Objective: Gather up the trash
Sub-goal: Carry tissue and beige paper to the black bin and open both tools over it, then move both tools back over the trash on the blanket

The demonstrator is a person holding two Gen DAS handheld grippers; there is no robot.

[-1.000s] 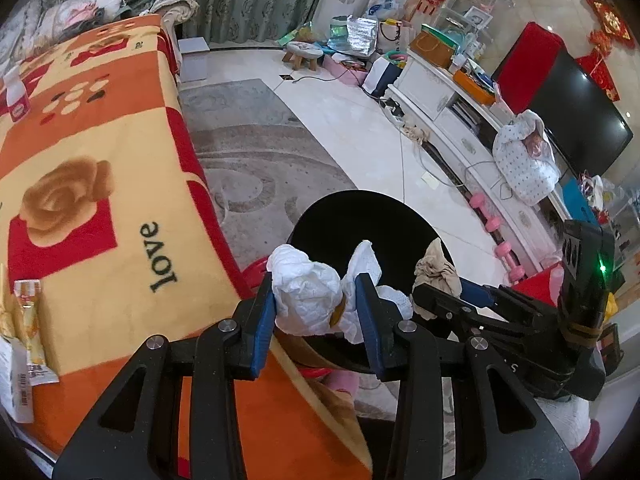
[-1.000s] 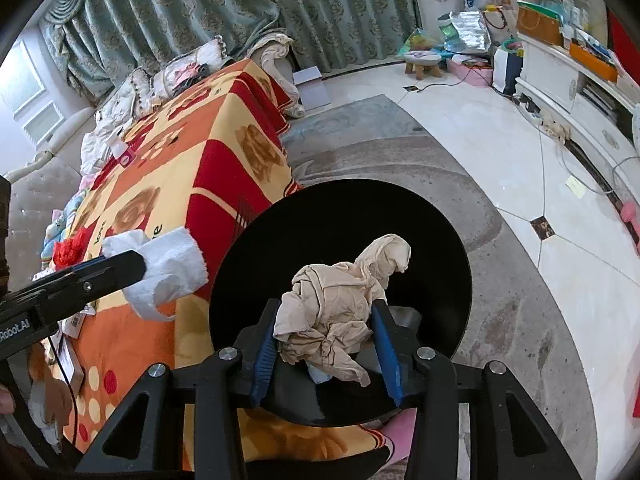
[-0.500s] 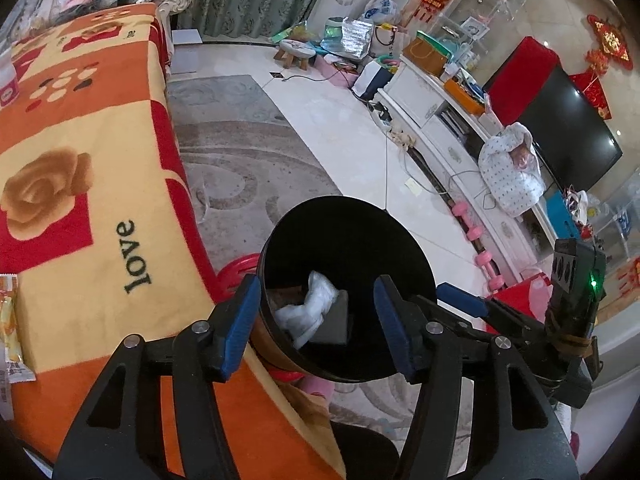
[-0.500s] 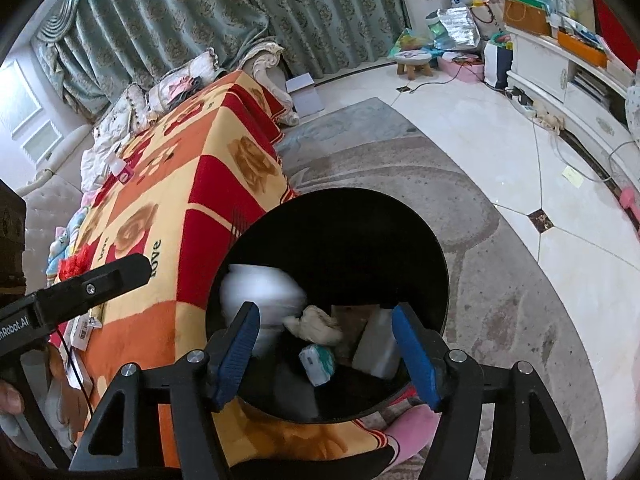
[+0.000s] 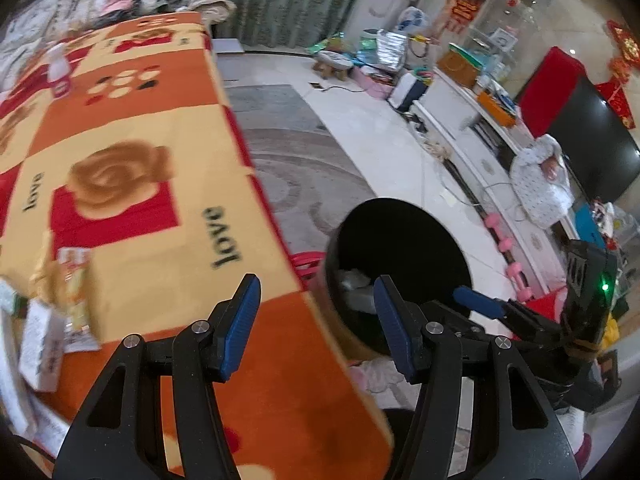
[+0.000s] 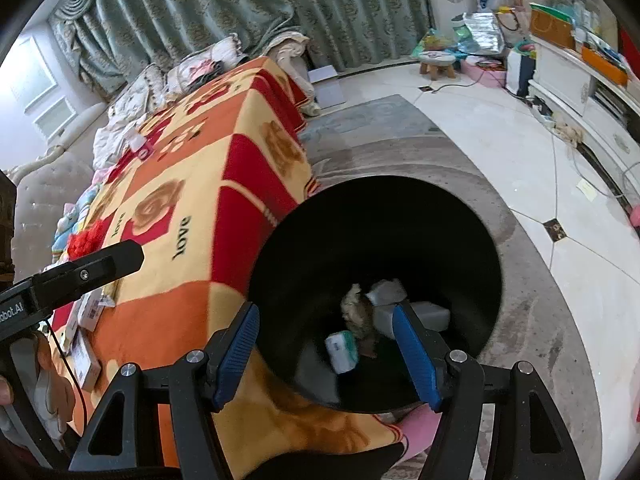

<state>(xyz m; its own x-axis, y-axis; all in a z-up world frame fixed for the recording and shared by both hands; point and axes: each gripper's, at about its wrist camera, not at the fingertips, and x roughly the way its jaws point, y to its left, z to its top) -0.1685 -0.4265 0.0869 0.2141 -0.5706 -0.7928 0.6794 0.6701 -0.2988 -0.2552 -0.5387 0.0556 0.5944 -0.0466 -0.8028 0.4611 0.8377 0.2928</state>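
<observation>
Wrappers and small paper packets [image 5: 60, 320] are lying at the lower left on the orange rose-patterned blanket [image 5: 160, 208], nearer the left hand-held gripper [image 5: 316, 324]; the right hand-held gripper [image 6: 326, 354] is hovering over the round black bin [image 6: 400, 216], both gaping empty.

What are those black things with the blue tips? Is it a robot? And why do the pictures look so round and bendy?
No robot here. A person holds a grabbing tool in each hand, and each tool carries a small camera with a very wide lens, which bends the picture.

One picture looks along the left gripper, the other along the right gripper. The blue tips are their fingers. Both stand open and hold nothing.

Below is a black bin on the floor, with crumpled paper and other trash at the bottom. Beside it is a blanket in orange, red and yellow with the word "love". Some wrappers lie on it, near the left gripper.
</observation>
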